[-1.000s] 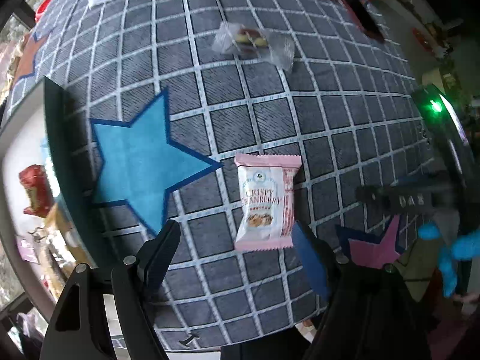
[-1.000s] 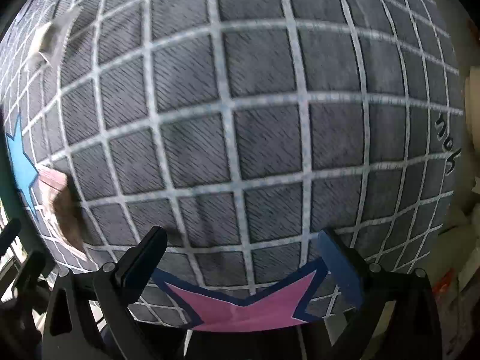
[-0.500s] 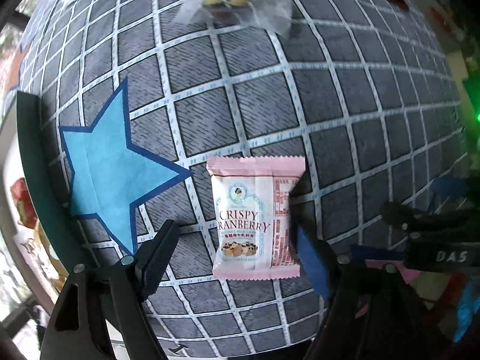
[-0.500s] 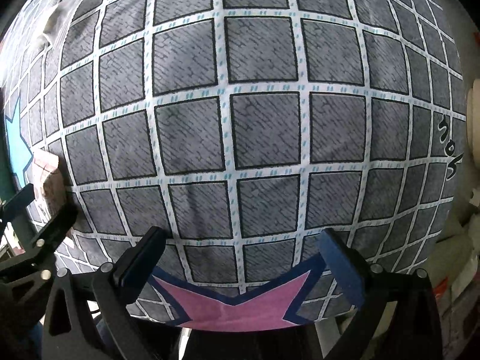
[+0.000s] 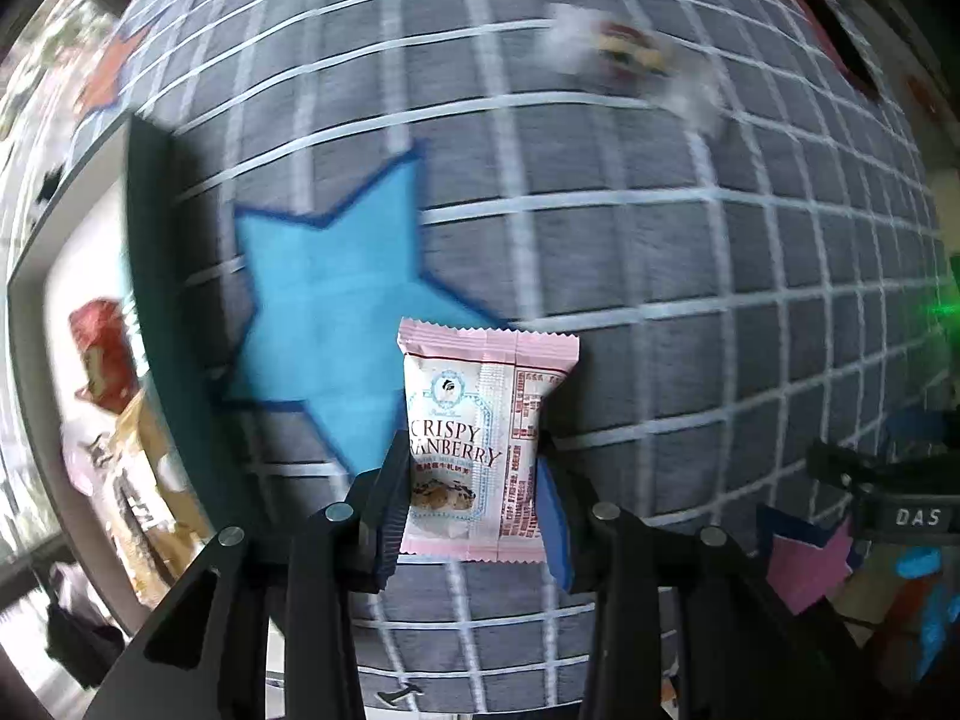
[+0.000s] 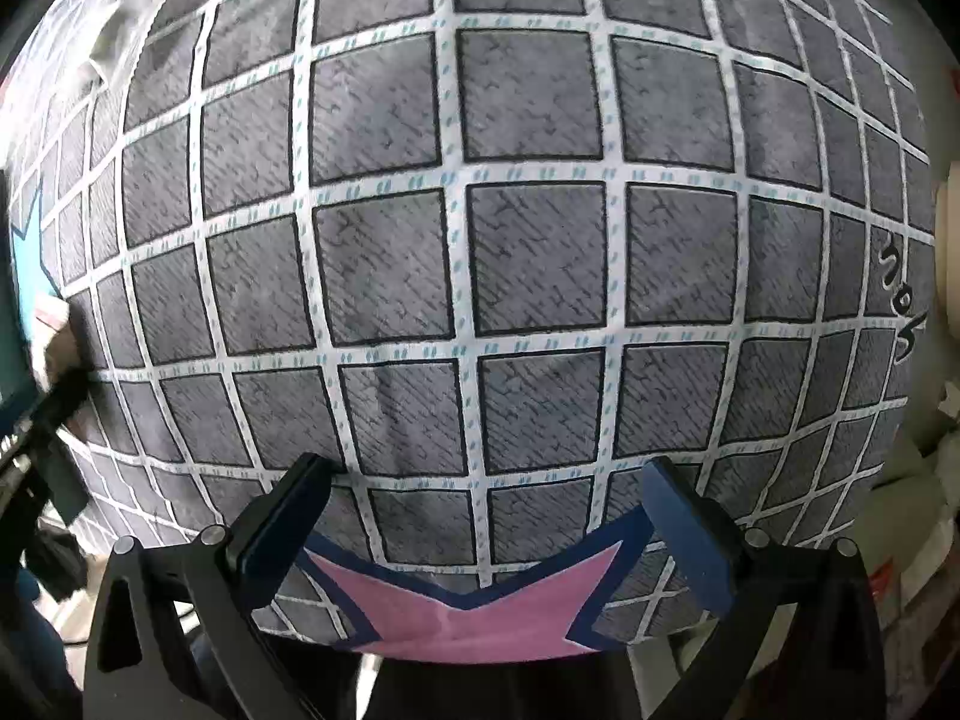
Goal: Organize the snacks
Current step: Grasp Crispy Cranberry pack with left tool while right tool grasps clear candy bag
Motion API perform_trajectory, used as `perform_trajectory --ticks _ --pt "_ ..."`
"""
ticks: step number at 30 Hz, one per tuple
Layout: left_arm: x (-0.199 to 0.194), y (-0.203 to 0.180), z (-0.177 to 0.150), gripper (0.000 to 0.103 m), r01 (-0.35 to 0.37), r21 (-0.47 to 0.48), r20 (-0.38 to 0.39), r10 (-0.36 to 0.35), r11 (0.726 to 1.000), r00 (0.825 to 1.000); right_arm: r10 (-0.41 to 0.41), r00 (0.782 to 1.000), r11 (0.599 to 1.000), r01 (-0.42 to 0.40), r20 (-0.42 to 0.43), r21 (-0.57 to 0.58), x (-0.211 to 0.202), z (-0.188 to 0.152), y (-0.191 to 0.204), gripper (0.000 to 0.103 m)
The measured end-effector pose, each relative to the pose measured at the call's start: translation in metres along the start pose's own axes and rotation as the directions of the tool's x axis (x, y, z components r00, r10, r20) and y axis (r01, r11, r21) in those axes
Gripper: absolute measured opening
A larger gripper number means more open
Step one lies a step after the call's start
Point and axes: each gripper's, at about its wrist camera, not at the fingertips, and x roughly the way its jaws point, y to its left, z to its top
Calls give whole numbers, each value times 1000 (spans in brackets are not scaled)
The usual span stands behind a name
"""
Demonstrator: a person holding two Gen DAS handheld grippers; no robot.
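Left gripper (image 5: 471,480) is clamped on the lower half of the pink-and-white "Crispy Cranberry" snack packet (image 5: 480,438), held upright over the grey grid-patterned tablecloth (image 5: 660,252), beside its blue star patch (image 5: 324,312). Right gripper (image 6: 480,516) is spread wide, holding nothing, over the same cloth just above a pink star patch (image 6: 474,618). A clear-wrapped snack (image 5: 630,54), blurred, lies well apart near the far edge.

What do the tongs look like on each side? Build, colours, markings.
Both alike: left tongs and right tongs have black angular frames with triangular cut-outs, silver round fasteners and flat dark-blue finger pads. No cables or sleeves visible.
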Motion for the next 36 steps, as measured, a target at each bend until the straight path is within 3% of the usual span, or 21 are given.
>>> perform_trajectory --ticks 3,8,14,19,20,21,22,25,27,36 --pt "-1 11 -2 41 0 -15 1 0 1000 1000 29 998 999 -28 47 -41 -14 12 9 103" --pt "-4 19 -7 42 -11 7 8 11 1000 1000 13 976 970 41 218 -239 -67 48 57 103" --pt "-3 17 -4 42 -2 -7 1 2 1000 1000 -31 931 861 209 363 -463 -104 85 126 103" --pt "-1 18 -5 43 2 -16 4 -2 1000 1000 -48 919 776 281 392 -564 -106 105 163 103" --pt "-1 19 -5 43 5 -23 3 -5 1000 1000 -54 918 765 291 392 -575 -104 107 167 98" --pt "-1 18 -4 43 8 -30 3 -8 1000 1000 -59 921 754 294 385 -588 -103 110 170 80" --pt "0 22 -5 43 10 -31 3 -10 999 1000 -69 929 748 290 365 -597 -99 113 173 69" --pt "0 22 -5 43 16 -40 8 -16 999 1000 -51 933 767 265 356 -584 -103 118 172 55" --pt "0 22 -5 43 16 -37 11 -16 999 1000 -47 933 780 258 358 -570 -107 119 172 30" --pt "0 20 -5 43 13 -24 17 -13 1000 1000 49 964 893 75 261 -443 -106 109 104 29"
